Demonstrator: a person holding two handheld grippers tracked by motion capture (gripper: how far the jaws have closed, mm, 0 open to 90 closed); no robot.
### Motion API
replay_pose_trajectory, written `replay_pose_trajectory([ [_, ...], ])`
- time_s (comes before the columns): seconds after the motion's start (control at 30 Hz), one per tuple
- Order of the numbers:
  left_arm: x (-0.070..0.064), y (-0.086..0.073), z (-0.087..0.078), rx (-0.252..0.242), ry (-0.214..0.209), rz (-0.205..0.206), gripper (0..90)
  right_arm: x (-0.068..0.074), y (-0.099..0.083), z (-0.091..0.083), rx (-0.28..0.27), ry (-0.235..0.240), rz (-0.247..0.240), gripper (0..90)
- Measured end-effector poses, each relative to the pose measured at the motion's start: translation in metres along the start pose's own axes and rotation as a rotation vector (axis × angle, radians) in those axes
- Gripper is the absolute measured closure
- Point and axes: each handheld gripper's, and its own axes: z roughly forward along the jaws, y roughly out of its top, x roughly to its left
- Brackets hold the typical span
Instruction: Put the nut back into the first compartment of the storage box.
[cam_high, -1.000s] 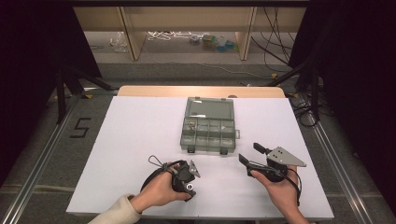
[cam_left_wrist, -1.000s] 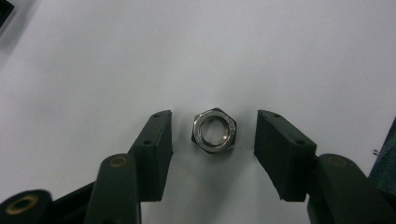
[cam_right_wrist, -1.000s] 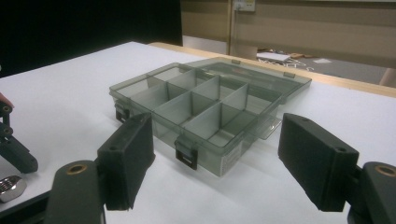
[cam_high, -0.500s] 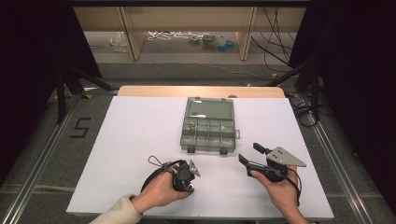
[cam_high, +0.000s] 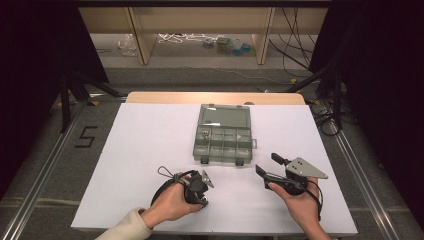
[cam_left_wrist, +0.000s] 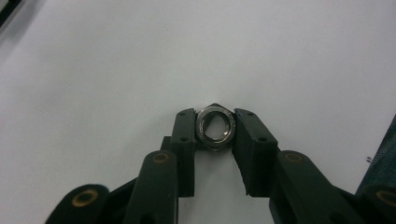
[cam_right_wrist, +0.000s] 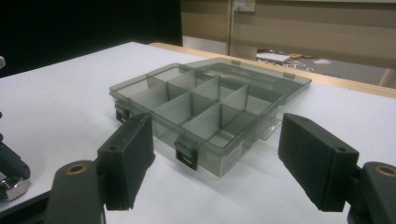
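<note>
A steel hex nut (cam_left_wrist: 215, 127) lies flat on the white table (cam_left_wrist: 116, 70), and my left gripper (cam_left_wrist: 215, 133) is shut on it, jaws pressing two opposite sides. In the high view the left gripper (cam_high: 198, 187) sits near the table's front edge, left of centre, tilted down under the hand. My right gripper (cam_high: 268, 164) is held open with nothing between its jaws, front right of the table. It faces the clear grey compartment box (cam_right_wrist: 205, 105), whose lid lies open. The box (cam_high: 222, 136) rests mid-table, just beyond both grippers.
Small metal parts lie in the box's far-left compartment (cam_high: 205, 133). Latches (cam_right_wrist: 187, 156) stick out of the box's near wall. Bare white table (cam_high: 140, 145) stretches left of the box. Beyond the table are a shelf and cables (cam_high: 200, 42) on the floor.
</note>
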Motion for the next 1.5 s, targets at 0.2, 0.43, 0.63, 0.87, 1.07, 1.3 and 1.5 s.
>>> replay_pose_trajectory([
  [0.2, 0.001, 0.004, -0.005, -0.024, 0.005, 0.002, 70.4, 0.000, 0.000, 0.000, 0.001, -0.003, 0.001, 27.4],
  [0.43, 0.006, 0.007, -0.013, -0.055, 0.016, 0.021, 70.3, 0.000, 0.000, 0.000, 0.000, 0.002, 0.007, 27.4],
  [0.63, 0.009, 0.010, -0.020, -0.080, 0.036, -0.007, 70.3, 0.000, 0.000, 0.000, 0.003, -0.010, -0.003, 27.4],
  [0.87, 0.012, 0.015, -0.028, -0.123, 0.068, -0.077, 70.4, 0.000, 0.000, 0.000, -0.002, 0.001, 0.002, 27.4],
  [1.07, 0.019, 0.021, -0.036, -0.146, 0.080, -0.080, 70.3, 0.000, 0.000, 0.000, -0.003, 0.001, 0.004, 27.4],
  [1.3, 0.026, 0.028, -0.046, -0.181, 0.099, -0.127, 70.3, 0.000, 0.000, 0.000, -0.002, -0.001, 0.005, 27.4],
  [1.5, 0.036, 0.033, -0.051, -0.195, 0.112, -0.093, 70.3, 0.000, 0.000, 0.000, -0.003, 0.000, 0.004, 27.4],
])
